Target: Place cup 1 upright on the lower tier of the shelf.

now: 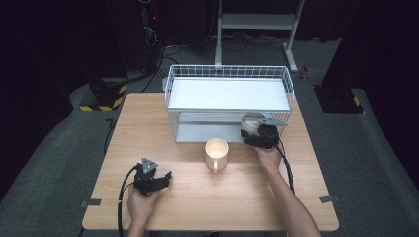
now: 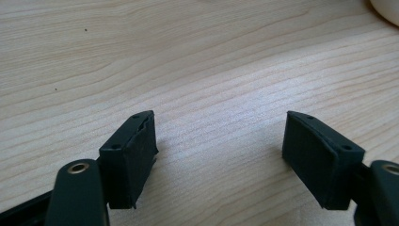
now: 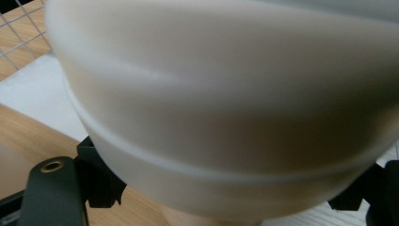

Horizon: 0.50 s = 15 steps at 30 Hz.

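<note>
A cream mug [image 1: 216, 150] stands upright in the middle of the wooden table [image 1: 197, 202], its handle toward the person. My right gripper [image 1: 252, 130] is shut on a white cup [image 1: 251, 122] at the right front corner of the wire rack [image 1: 228, 72], by the lower shelf [image 1: 205, 132]. In the right gripper view the white cup [image 3: 226, 94] looms close between the jaws of my right gripper [image 3: 226, 193]. My left gripper [image 1: 165, 178] rests low over the table's front left, open, nothing between its jaws. In its own view my left gripper [image 2: 219, 150] has bare wood [image 2: 188, 56] between its pads.
The white two-level wire rack takes up the back half of the table. A slice of the cream mug [image 2: 388, 9] shows at the top right of the left gripper view. Beyond the table lie a metal stand [image 1: 257, 22], cables and a dark floor.
</note>
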{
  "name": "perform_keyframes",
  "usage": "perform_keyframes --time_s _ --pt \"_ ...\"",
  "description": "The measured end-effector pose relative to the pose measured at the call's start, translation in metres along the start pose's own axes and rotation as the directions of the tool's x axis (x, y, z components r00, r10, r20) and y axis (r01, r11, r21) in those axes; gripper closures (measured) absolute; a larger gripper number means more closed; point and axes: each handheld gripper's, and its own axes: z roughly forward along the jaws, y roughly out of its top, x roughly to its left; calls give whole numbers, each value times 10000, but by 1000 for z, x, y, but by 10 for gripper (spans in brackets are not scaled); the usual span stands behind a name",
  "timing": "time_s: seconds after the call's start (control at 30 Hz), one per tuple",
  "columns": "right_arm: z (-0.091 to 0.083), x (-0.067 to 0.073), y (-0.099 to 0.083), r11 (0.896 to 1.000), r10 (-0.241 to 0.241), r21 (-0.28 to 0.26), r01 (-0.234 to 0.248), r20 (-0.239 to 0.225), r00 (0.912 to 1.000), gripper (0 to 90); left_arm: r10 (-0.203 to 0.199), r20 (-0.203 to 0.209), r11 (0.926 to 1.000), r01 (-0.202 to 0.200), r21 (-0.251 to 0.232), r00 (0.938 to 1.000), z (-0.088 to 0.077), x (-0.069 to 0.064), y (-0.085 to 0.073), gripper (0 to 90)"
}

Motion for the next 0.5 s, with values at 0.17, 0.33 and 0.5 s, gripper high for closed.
perform_keyframes --time_s 0.17,0.33,0.5 --pt "5 -1 -2 9999 102 2 -102 59 9999 187 4 0 10000 -4 3 10000 0 0 0 268" --pt "7 0 -2 9998 -183 -113 185 164 9997 187 34 -10 10000 -34 -8 10000 0 0 0 268" --pt "11 -2 -3 9983 -478 -325 489 345 9983 187 30 -10 10000 -30 -10 10000 0 0 0 268"
